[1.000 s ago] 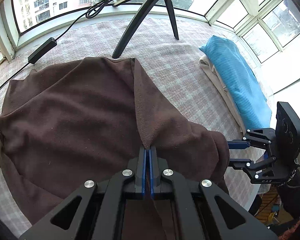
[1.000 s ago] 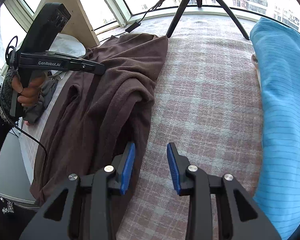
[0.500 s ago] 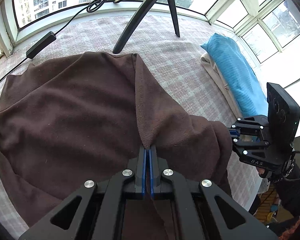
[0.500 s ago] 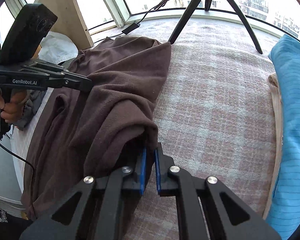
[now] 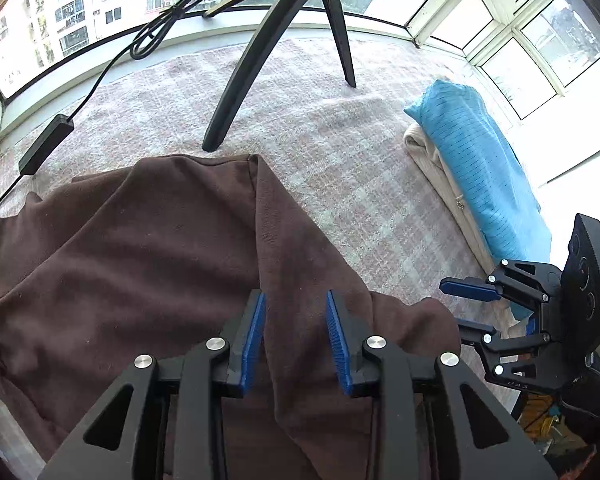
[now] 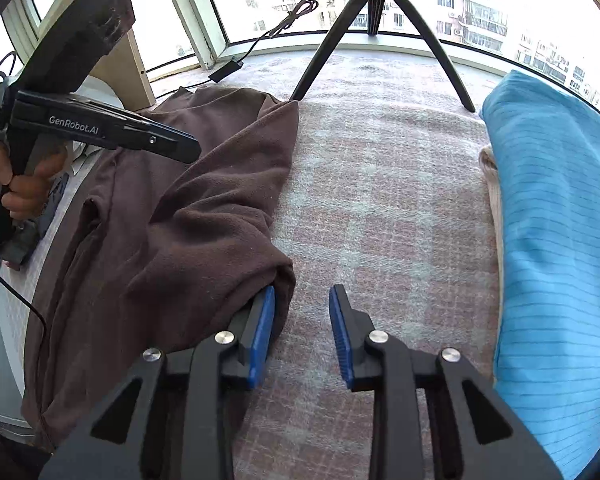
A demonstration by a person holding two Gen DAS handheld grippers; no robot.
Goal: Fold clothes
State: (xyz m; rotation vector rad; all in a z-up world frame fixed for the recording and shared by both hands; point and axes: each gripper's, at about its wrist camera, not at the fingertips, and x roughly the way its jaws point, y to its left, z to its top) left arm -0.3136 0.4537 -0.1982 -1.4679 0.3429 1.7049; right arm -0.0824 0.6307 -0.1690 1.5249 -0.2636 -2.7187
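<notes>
Brown garment (image 5: 148,264) lies spread on the checked blanket (image 5: 380,184), partly folded, one flap laid lengthwise over the body.

Left gripper (image 5: 296,336): jaws opening, blue pads apart. The raised fold of the brown garment runs up between them — the pads do not press it. The cloth spreads out ahead of this gripper and to its left, and passes under its frame.

Right gripper (image 6: 302,332): jaws opening, pads apart. The near corner of the brown garment sits against the outer side of its left finger (image 6: 262,336); between the pads only bare blanket shows. The bulk of the garment lies ahead and to the left of this gripper.

A folded blue cloth (image 6: 560,240) on a cream one (image 6: 492,184) lies to the right of the right gripper, well apart from the brown garment. A tripod (image 6: 376,32) stands on the blanket beyond both grippers — one foot just past the garment's far edge. A person's hand (image 6: 24,188) holds the left gripper's handle.
</notes>
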